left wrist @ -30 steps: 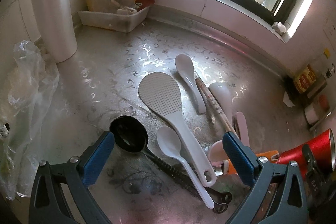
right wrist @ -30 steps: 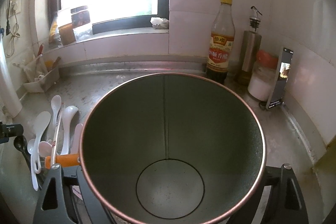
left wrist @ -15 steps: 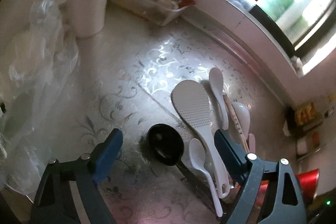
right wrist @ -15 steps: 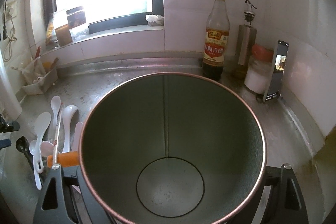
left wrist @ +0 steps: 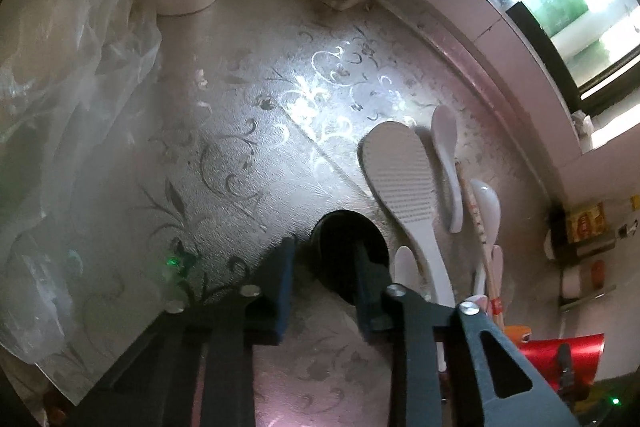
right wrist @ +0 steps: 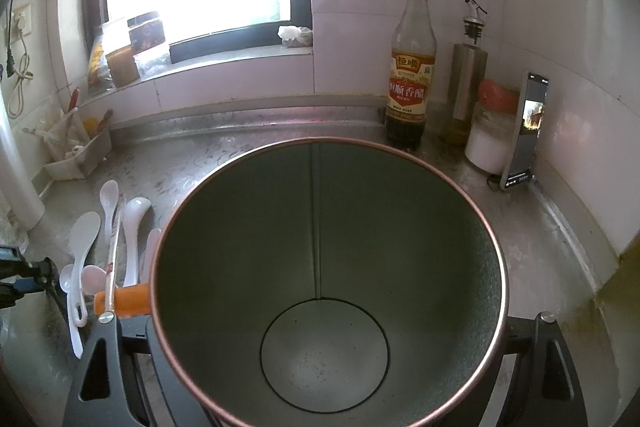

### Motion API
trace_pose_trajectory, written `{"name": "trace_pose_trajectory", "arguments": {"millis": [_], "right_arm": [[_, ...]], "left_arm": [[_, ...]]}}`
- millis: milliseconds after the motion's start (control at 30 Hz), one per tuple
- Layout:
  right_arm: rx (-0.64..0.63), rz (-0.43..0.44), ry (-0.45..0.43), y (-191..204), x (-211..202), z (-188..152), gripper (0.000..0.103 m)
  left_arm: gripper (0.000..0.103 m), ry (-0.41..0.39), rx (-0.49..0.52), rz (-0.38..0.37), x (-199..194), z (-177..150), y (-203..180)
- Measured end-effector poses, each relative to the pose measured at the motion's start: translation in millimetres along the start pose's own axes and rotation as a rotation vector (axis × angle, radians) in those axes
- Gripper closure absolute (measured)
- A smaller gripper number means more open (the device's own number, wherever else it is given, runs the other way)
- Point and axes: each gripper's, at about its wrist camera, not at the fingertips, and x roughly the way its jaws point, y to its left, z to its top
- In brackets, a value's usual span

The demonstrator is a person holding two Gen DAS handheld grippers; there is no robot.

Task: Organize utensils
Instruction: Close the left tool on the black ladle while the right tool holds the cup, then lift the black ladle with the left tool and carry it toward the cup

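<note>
1. Since the black ladle (left wrist: 347, 255) lies at the very tips of the left gripper (left wrist: 324, 259), it looks like the next utensil to be lifted; its round bowl sits on the patterned steel counter (left wrist: 248, 131), and one blue-padded finger already overlaps the bowl's rim.
2. Its handle appears to run back under the gripper toward the person, though it is hidden there, so I cannot tell the exact line of its long axis.
3. That left gripper stands partly spread, nothing pinched between its pads; the gap straddles the near left edge of the bowl.
4. Just right of the ladle lies a white rice paddle (left wrist: 400, 183), blade away from the gripper, with a small white spoon (left wrist: 406, 263) beside its handle.
5. Further right lie more white spoons (left wrist: 446, 155) and chopsticks (left wrist: 476, 215), all roughly parallel.
6. Well to the right, the right gripper (right wrist: 320, 379) clasps a red canister (right wrist: 328, 283), its empty mouth facing up, ready to receive utensils.
7. Clearly the left hand is nearer the ladle.
</note>
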Motion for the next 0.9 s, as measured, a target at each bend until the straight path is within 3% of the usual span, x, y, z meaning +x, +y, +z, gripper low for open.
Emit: {"name": "trace_pose_trajectory", "arguments": {"millis": [67, 600, 900], "right_arm": [[0.001, 0.0, 0.0, 0, 0, 0, 0.013], [-0.012, -0.002, 0.005, 5, -3, -4, 0.013], [-0.009, -0.005, 0.004, 6, -3, -4, 0.013]], "left_arm": [[0.09, -0.002, 0.009, 0.003, 1, 0, 0], [0.095, -0.094, 0.068, -0.039, -23, 11, -8], [0.095, -0.017, 0.069, 0.079, -8, 15, 10]]}}
